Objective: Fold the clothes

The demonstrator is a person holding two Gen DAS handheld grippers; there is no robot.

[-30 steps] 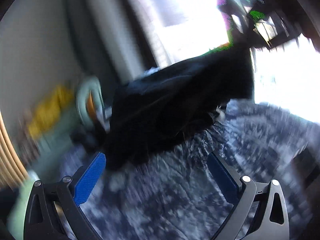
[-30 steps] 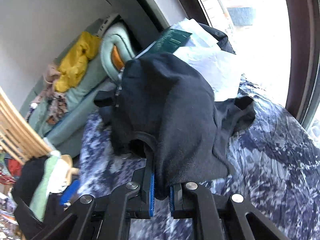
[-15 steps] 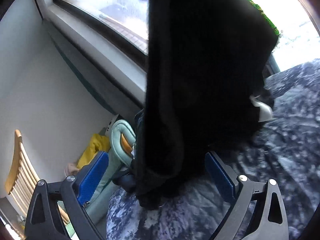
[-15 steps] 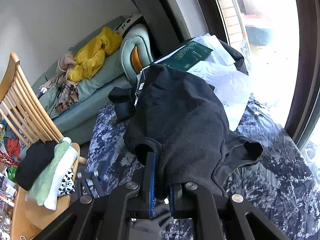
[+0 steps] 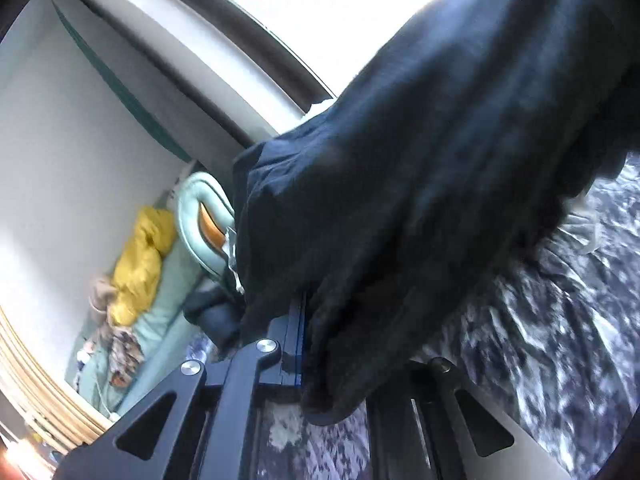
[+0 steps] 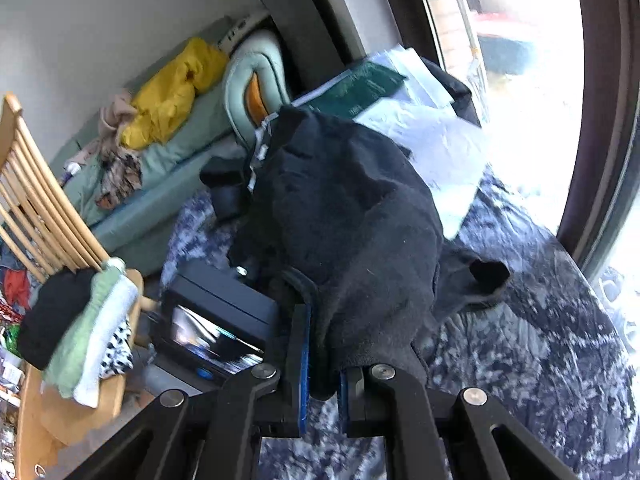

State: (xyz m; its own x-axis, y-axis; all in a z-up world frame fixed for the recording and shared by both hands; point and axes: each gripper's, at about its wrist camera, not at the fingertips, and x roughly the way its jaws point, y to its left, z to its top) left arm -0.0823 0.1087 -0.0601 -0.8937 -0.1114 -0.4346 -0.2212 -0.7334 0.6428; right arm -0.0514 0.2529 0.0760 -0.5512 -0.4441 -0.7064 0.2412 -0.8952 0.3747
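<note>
The left gripper (image 5: pixel 310 344) has just been closing and now pinches a fold of the black garment (image 5: pixel 420 168), which fills the centre and upper right of the left wrist view. In the right wrist view the right gripper (image 6: pixel 322 376) is clamped on another edge of the same garment (image 6: pixel 344 216) at lower centre — the cloth humps over the blue-and-white patterned bedspread (image 6: pixel 540 360). Folded clothes (image 6: pixel 76 328) sit on a wooden chair (image 6: pixel 40 200) at the left edge.

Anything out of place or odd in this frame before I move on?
Nothing damaged or spilled. The black garment is bunched, pinched by both the left gripper and the right gripper; loose papers lie behind it on the bed.
</note>
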